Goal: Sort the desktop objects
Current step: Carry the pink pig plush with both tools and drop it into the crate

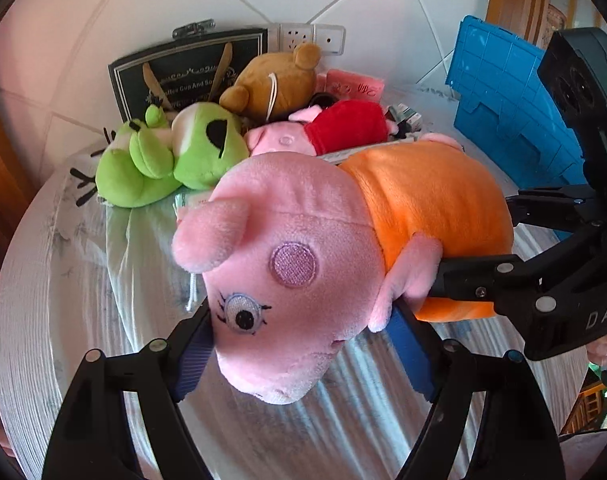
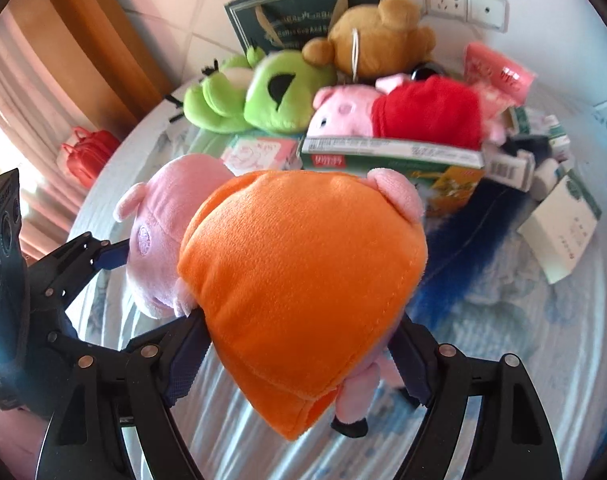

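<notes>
A pink pig plush in an orange dress (image 1: 343, 240) is held above the table by both grippers. My left gripper (image 1: 303, 344) is shut on its head, blue pads against both sides. My right gripper (image 2: 299, 356) is shut on the orange body (image 2: 303, 280), and it shows in the left wrist view (image 1: 483, 284) at the right. The left gripper shows in the right wrist view (image 2: 87, 256) at the pig's head. Behind lie a green frog plush (image 1: 167, 156), a brown bear plush (image 1: 275, 80) and a small pig in red (image 1: 327, 128).
A dark gift box (image 1: 183, 68) stands at the back wall. A blue crate (image 1: 511, 104) stands at the right. Several cardboard boxes (image 2: 391, 156) and a white box (image 2: 563, 232) lie on the patterned tablecloth (image 2: 503, 340). A red bag (image 2: 87, 152) lies beyond the table's left edge.
</notes>
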`<state>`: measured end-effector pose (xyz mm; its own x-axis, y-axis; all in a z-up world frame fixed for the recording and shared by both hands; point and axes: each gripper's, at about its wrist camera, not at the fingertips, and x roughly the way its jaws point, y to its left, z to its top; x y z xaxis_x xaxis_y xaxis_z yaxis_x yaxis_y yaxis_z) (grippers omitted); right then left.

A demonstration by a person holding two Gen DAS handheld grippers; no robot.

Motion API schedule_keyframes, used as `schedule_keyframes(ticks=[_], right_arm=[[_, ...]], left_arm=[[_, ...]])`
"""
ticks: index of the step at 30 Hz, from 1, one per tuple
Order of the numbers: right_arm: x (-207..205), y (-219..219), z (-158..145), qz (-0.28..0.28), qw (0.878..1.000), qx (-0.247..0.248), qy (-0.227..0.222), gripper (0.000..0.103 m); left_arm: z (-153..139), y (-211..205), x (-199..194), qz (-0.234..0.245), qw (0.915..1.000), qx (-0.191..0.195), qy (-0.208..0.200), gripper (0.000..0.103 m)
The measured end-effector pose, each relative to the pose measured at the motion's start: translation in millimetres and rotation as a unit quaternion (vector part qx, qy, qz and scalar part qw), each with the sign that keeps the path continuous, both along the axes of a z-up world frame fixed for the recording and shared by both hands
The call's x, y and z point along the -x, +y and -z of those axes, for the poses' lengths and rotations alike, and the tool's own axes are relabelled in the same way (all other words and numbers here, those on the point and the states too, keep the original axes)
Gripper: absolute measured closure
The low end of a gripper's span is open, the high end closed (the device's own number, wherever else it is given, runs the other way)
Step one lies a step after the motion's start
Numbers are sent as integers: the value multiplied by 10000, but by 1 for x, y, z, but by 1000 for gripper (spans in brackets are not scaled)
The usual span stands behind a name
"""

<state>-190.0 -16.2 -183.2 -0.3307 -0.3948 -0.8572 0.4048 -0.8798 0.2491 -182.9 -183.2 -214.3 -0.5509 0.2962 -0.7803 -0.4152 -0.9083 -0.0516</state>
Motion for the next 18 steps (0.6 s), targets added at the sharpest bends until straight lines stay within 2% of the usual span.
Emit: schedule_keyframes(ticks=[9,18], right_arm=[[-27,23,-60,90,9969,54,783,21],[-63,109,-128,403,9875,169,1513,21]], left_arm=[[-61,53,-28,69,9978,-129,652,23],[-120,139,-61,420,9894,-276,1361,23]])
